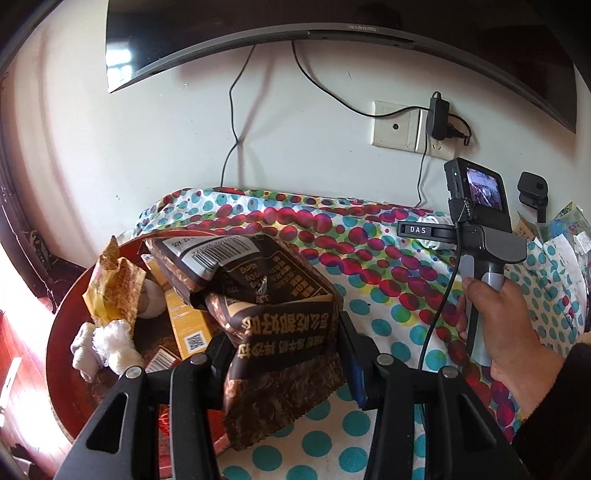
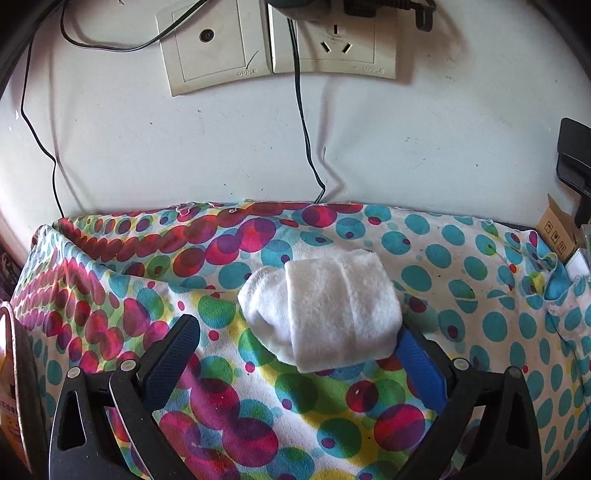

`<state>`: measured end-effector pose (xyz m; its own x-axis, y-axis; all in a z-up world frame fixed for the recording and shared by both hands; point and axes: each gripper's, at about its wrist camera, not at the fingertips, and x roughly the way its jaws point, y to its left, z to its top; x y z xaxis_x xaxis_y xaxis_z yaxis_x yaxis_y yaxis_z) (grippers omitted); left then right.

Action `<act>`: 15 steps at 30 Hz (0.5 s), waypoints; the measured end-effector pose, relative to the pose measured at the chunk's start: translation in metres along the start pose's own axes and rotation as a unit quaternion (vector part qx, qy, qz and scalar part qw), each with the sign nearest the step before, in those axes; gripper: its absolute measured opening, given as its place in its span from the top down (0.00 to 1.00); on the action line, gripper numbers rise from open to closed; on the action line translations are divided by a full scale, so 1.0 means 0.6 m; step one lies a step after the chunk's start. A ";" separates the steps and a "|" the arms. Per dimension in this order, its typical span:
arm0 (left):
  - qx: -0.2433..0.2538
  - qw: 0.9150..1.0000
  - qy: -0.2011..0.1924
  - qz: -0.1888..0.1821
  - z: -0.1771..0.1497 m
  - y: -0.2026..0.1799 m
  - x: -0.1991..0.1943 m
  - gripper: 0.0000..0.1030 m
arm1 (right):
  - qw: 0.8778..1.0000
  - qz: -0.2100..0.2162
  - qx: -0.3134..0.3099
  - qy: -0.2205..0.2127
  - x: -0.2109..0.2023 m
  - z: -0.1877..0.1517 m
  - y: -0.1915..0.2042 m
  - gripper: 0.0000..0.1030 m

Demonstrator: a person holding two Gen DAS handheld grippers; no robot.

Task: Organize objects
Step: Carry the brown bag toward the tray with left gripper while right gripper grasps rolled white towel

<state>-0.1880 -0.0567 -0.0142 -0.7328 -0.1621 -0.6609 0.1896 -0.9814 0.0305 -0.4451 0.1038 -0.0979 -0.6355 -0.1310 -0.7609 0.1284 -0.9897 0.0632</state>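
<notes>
My left gripper (image 1: 284,339) is shut on a brown snack bag (image 1: 273,295) with a barcode, held up over the edge of a round red tray (image 1: 55,354). A yellow wrapper (image 1: 110,291), white cloth rolls (image 1: 107,343) and a yellow box (image 1: 188,325) lie in the tray. In the right wrist view my right gripper (image 2: 295,328) stands wide open over the dotted cloth (image 2: 332,424). A rolled white towel (image 2: 328,314) lies on that cloth, just ahead between the fingers, and hides the tip of the right blue pad (image 2: 421,369). A hand (image 1: 517,332) holds the right gripper's handle.
A white wall with socket plates (image 2: 221,48) and hanging cables (image 2: 306,147) stands right behind the cloth-covered surface. A television (image 1: 332,22) hangs above. Small boxes and packets (image 2: 557,236) crowd the far right edge. Dark wooden furniture (image 1: 22,236) stands to the left.
</notes>
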 end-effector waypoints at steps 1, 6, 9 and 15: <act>-0.002 1.000 -0.004 0.010 0.001 0.010 -0.007 0.55 | 1.000 0.001 0.000 0.000 0.002 0.002 0.001 0.09; -0.022 0.999 -0.010 0.041 0.005 0.058 -0.027 0.55 | 1.000 -0.002 0.012 0.001 0.007 0.001 -0.005 0.51; -0.035 0.998 -0.009 0.060 0.006 0.085 -0.032 0.55 | 1.000 0.002 0.016 -0.004 0.004 -0.001 -0.007 0.64; -0.053 0.994 -0.002 0.100 -0.005 0.135 -0.037 0.55 | 1.000 0.003 0.010 -0.017 -0.006 -0.006 -0.004 0.67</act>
<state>-0.1547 -0.1323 0.0009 -0.6765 -0.3537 -0.6460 0.3993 -0.9132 0.0818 -0.4404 0.1068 -0.0972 -0.6602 -0.1393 -0.7381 0.1172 -0.9897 0.0820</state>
